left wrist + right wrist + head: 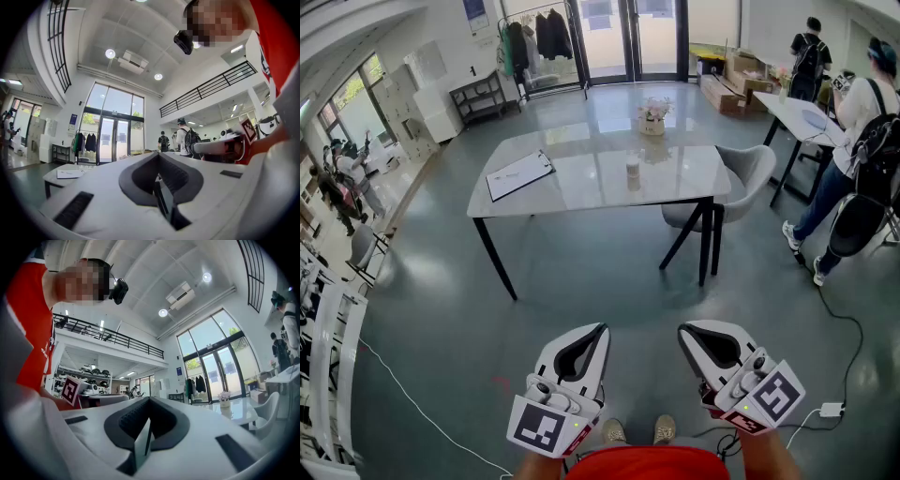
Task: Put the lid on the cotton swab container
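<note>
My left gripper (596, 330), right gripper (686, 331), frame bottom: jaws together, empty. Likely cotton swab container (632, 169) upper centre on table (581, 186); lidding seemingly unstarted.

no legible text, blue wall poster (475, 11) too small to read, sheet (519, 174) on table (600, 183) illegible
</note>
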A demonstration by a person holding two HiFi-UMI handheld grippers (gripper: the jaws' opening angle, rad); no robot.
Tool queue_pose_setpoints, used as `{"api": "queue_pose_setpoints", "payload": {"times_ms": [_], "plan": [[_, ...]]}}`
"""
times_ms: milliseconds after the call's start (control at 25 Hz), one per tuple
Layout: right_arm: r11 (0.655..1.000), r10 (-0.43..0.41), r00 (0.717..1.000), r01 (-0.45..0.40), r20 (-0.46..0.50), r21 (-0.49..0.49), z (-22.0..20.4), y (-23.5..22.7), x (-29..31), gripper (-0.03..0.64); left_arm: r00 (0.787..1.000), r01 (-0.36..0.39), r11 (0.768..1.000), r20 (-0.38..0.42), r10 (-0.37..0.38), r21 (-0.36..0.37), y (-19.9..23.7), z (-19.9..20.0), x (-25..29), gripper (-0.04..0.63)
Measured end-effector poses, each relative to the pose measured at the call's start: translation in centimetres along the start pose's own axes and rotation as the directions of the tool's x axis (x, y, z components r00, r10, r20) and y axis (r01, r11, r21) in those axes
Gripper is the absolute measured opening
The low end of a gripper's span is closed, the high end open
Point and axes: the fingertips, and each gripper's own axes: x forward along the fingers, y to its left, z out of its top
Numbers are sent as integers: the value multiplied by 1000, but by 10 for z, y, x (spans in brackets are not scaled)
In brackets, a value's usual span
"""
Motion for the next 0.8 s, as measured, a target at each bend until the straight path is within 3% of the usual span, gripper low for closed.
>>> {"api": "queue_pose_setpoints", "payload": {"times_ms": [800], "plan": [[1000, 20, 999, -20, 32, 15, 7, -2, -4, -2, 999, -40, 999, -16, 41, 24, -1, 0, 3, 29]]}}
